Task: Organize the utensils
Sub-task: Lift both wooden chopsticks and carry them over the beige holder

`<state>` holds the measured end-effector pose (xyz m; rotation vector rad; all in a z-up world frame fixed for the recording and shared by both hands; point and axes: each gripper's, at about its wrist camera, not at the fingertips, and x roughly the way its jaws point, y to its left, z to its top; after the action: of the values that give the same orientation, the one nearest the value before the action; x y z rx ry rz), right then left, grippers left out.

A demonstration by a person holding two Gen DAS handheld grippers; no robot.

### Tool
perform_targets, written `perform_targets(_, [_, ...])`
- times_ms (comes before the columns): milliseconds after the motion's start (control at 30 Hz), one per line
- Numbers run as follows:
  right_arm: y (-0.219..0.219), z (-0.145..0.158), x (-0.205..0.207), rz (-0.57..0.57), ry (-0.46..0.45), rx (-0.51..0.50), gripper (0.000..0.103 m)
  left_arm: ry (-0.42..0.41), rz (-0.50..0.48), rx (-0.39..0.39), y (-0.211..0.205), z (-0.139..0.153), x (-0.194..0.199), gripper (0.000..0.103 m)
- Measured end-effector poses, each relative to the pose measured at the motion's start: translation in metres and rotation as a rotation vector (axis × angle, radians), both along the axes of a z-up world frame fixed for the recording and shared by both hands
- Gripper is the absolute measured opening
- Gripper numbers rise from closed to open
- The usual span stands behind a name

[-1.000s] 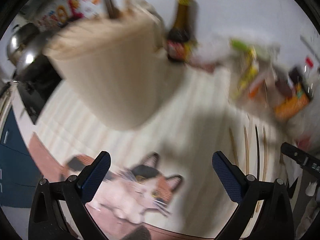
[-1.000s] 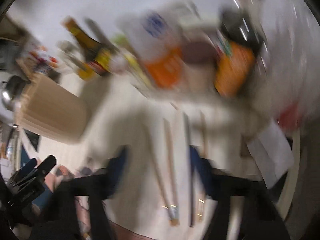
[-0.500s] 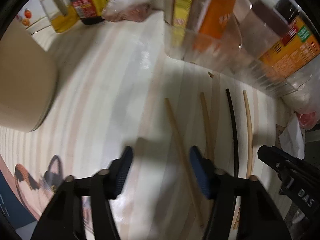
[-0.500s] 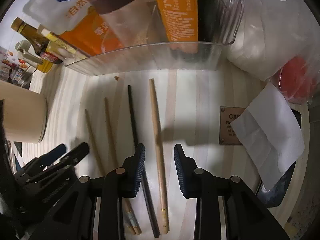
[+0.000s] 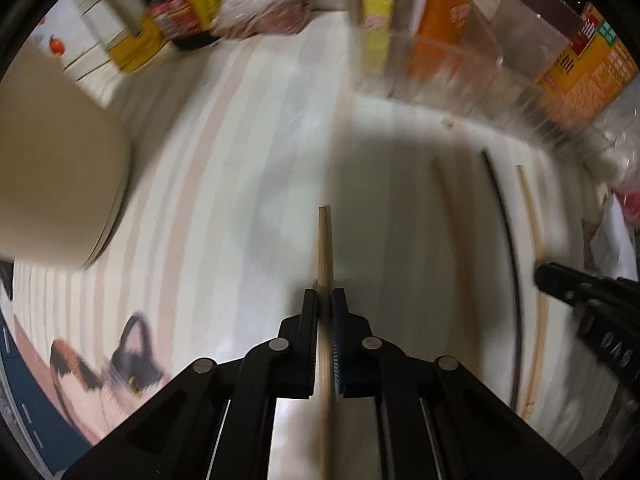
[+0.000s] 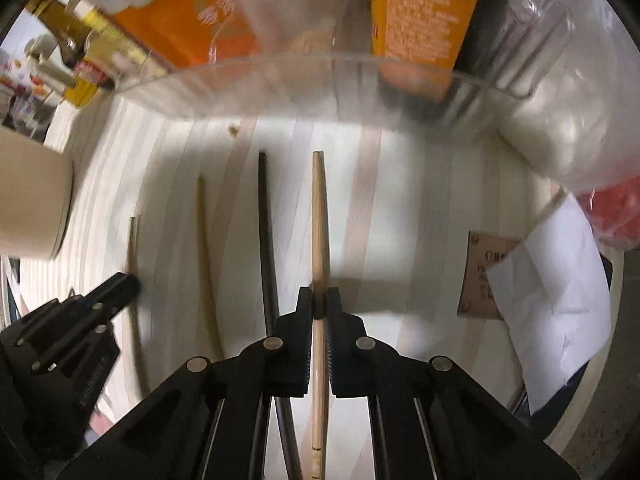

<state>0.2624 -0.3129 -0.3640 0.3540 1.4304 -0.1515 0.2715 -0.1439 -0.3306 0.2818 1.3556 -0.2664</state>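
Note:
Several chopsticks lie side by side on a pale striped wooden counter (image 5: 224,184). My left gripper (image 5: 326,300) is shut on the leftmost wooden chopstick (image 5: 324,240), which sticks out forward between its fingers. My right gripper (image 6: 319,298) is shut on the rightmost wooden chopstick (image 6: 319,216). Between them lie another wooden chopstick (image 6: 206,248) and a black chopstick (image 6: 266,224). A beige round utensil holder (image 5: 48,168) stands at the left; it also shows in the right wrist view (image 6: 28,200).
A clear bin (image 6: 304,80) with orange cartons stands at the back. A sauce bottle (image 5: 180,4) and a yellow box are at the back left. A white paper (image 6: 552,288), a plaque and a red bag lie at the right. A cat picture (image 5: 108,364) is at the near left.
Both grippers have closed: the left on the leftmost chopstick, the right on the rightmost one. Both moved in lower and closer to the counter.

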Motion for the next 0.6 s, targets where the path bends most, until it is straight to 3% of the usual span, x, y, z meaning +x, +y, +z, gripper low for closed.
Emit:
perform_targets(300, [0.005,-0.003,-0.077,0.036,0.131,0.048,0.006,0.094,0.072,-0.007,0.056,-0.009,-0.049,0.004])
perform_targets(600, [0.004,-0.004,-0.071,0.064,0.212,0.025,0.007,0.108,0.039,-0.016,0.082,-0.014,-0.045,0.006])
